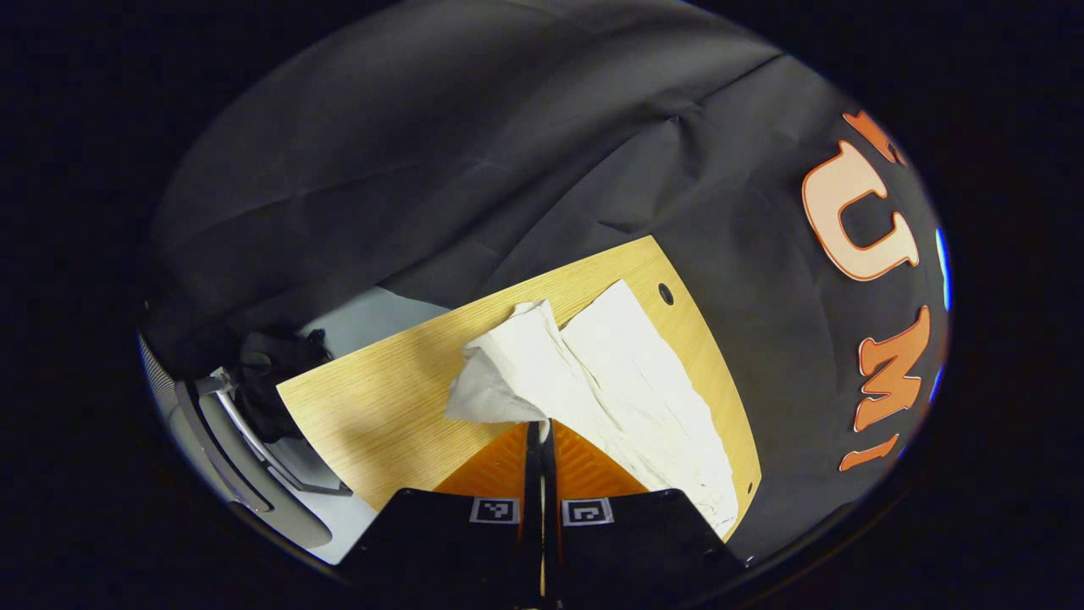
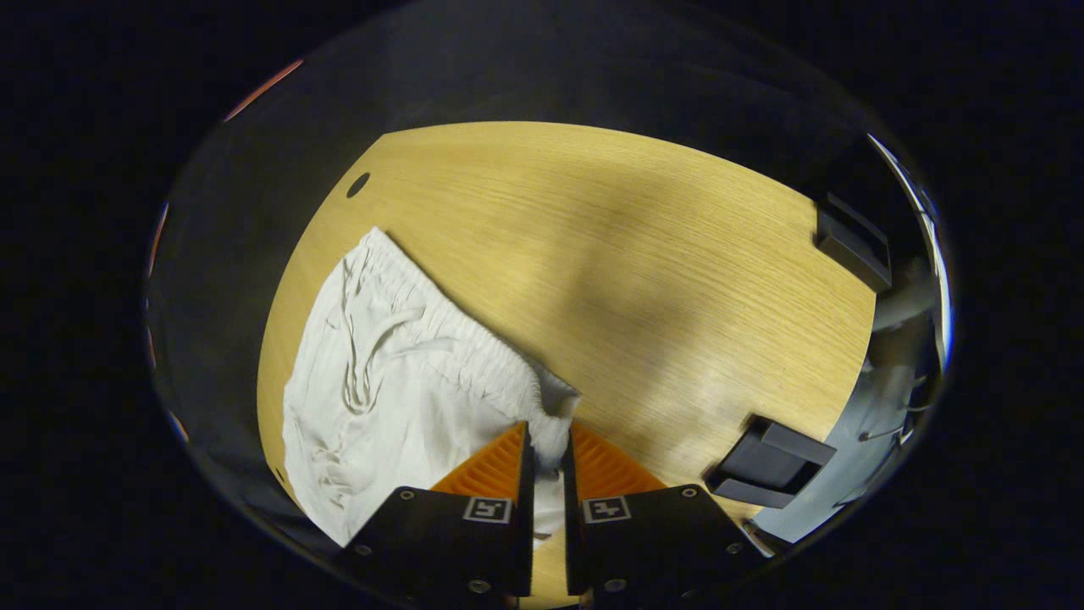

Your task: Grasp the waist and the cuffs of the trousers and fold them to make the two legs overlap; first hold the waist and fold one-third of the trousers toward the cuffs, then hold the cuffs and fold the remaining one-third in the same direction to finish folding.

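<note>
White trousers [image 1: 627, 373] lie on a light wooden table [image 1: 398, 398]. In the left gripper view my left gripper [image 1: 542, 428] is shut on a cuff end, and that leg is lifted and bunched up above the flat leg. In the right gripper view the elastic waist with its drawstring [image 2: 398, 356] lies at the left of the table [image 2: 644, 280]. My right gripper [image 2: 546, 440] is shut on the near corner of the waistband, with cloth pinched between both fingers.
Black cloth walls close in behind the table. A cable hole [image 1: 666, 294] sits near the table's far corner by the trousers. Dark clamps [image 2: 766, 462] grip the table's right edge. A dark chair frame [image 1: 254, 398] stands off the left edge.
</note>
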A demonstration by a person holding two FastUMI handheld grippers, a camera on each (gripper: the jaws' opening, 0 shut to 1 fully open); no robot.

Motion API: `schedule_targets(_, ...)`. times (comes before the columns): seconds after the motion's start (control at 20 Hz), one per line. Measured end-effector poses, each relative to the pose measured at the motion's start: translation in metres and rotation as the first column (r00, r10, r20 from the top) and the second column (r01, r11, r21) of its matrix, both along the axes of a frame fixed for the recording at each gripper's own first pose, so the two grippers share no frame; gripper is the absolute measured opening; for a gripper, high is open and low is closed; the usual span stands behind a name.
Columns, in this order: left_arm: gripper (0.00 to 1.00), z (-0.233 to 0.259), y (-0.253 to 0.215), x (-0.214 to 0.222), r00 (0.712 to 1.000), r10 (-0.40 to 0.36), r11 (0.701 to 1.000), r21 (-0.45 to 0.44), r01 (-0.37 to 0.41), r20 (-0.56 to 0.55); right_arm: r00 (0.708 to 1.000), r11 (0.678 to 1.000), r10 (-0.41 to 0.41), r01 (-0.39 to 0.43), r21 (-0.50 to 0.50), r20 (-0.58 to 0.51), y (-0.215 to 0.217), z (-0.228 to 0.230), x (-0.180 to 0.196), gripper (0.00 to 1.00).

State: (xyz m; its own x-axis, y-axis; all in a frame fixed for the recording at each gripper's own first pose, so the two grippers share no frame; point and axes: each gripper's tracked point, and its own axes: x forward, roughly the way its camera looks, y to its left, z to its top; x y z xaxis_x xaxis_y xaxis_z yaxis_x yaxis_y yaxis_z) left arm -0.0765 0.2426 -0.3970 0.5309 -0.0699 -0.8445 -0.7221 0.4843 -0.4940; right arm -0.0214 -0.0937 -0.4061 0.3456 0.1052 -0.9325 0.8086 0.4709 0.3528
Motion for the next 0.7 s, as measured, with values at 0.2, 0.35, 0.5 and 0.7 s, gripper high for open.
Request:
schedule_targets(0.2,0.05,0.008,0.003,0.016,1.0,-0.016,1.0,0.005,0.016,0.012,0.995,0.997,-0.073,0.071,0.042,0.063,-0.012,0.015,0.005,0.08)
schedule_targets(0.35,0.05,0.012,0.005,0.032,0.999,-0.033,0.999,0.007,0.033,0.028,0.989,0.994,-0.1,0.094,0.055,0.113,-0.016,0.034,0.016,0.08)
schedule_targets(0.5,0.05,0.017,0.003,0.054,0.997,-0.068,0.998,0.016,0.067,0.044,0.976,0.987,-0.147,0.135,0.082,0.16,-0.018,0.054,0.035,0.08)
schedule_targets(0.7,0.05,0.026,0.003,0.086,0.992,-0.103,0.995,0.018,0.102,0.077,0.968,0.986,-0.152,0.135,0.094,0.198,-0.02,0.081,0.057,0.07)
